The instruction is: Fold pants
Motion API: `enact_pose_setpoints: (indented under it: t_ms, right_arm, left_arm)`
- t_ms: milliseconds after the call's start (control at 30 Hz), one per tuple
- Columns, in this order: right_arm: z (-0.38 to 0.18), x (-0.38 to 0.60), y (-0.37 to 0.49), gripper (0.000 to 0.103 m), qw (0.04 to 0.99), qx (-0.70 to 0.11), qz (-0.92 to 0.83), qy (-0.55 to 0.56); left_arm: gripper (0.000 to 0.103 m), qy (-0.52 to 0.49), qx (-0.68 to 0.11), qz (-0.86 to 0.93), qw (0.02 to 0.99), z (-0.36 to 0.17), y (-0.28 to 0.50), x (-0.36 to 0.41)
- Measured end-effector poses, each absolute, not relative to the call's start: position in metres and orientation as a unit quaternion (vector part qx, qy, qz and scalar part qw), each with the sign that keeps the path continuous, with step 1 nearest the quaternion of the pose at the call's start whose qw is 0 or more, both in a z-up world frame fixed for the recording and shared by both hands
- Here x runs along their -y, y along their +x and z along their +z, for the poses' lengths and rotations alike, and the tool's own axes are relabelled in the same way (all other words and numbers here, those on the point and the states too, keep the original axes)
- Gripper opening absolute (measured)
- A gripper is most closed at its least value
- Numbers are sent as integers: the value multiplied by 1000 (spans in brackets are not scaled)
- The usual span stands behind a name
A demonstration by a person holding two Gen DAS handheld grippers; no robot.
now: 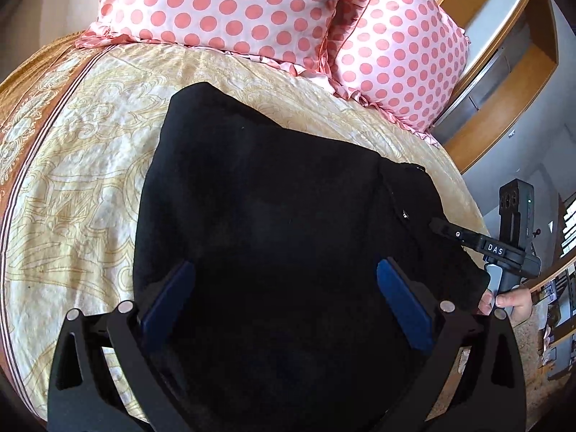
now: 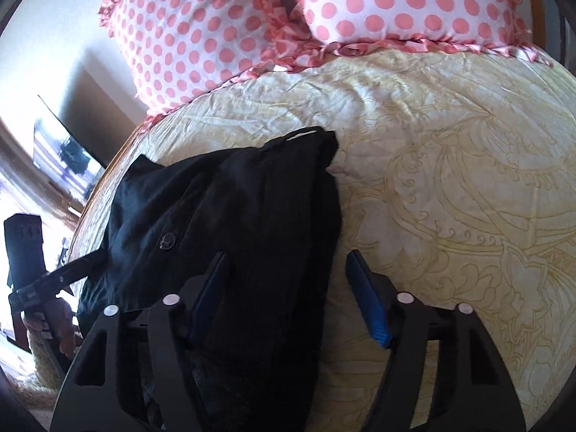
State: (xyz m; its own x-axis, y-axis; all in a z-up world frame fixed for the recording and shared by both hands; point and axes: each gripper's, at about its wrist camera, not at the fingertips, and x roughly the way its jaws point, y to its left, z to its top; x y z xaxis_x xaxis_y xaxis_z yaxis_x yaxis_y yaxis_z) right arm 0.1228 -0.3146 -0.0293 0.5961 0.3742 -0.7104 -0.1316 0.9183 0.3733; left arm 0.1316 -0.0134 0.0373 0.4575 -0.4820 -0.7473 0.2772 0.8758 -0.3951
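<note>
Black pants [image 1: 273,216] lie folded into a compact bundle on the cream patterned bedspread [image 1: 79,165]. My left gripper [image 1: 284,270] is open, its blue pads spread wide just above the near part of the bundle. The right gripper [image 1: 442,228] shows at the bundle's right edge, its tip touching the fabric. In the right wrist view the pants [image 2: 223,223] show a button and a white label; my right gripper [image 2: 288,262] is open with the bundle's right edge between its pads. The left gripper [image 2: 86,262] appears at the far left beside the pants.
Two pink polka-dot pillows [image 1: 230,10] [image 1: 396,61] lie at the head of the bed, also in the right wrist view [image 2: 201,39]. A wooden headboard shelf [image 1: 504,82] stands to the right. The bed edge with a brown border [image 1: 32,115] runs at the left.
</note>
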Motion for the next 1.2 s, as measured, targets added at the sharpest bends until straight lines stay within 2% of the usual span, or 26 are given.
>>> enact_pose_setpoints:
  t_ms: [100, 233, 300, 400, 633, 700, 767, 867, 967, 1200]
  right_arm:
    - [-24, 299, 116, 57, 898, -412, 131, 77]
    - [-33, 317, 125, 60, 880, -428, 142, 151]
    - [-33, 315, 123, 60, 885, -418, 149, 140]
    - [-28, 306, 117, 44, 894, -399, 167, 116]
    - [-32, 314, 122, 41, 884, -403, 176, 161]
    - [-23, 307, 115, 23, 897, -384, 174, 134]
    - [-11, 300, 106, 19, 908, -354, 191, 119]
    - [9, 282, 91, 18, 918, -311, 232, 83]
    - [14, 266, 87, 18, 921, -304, 237, 48]
    - [0, 283, 96, 18, 915, -326, 219, 89]
  left_arm:
    - [101, -108, -470, -222, 848, 37, 132, 13]
    - [101, -107, -469, -223, 848, 37, 132, 13]
    - [101, -106, -467, -224, 849, 36, 131, 13]
    - [101, -104, -466, -221, 850, 36, 132, 14]
    - [101, -94, -464, -220, 853, 36, 131, 17]
    - [101, -110, -462, -219, 853, 37, 131, 13]
    - [101, -138, -461, -218, 849, 39, 132, 4]
    - [101, -177, -445, -203, 854, 48, 133, -16]
    - [101, -188, -428, -184, 865, 58, 137, -33]
    - [97, -226, -473, -185, 831, 44, 164, -54]
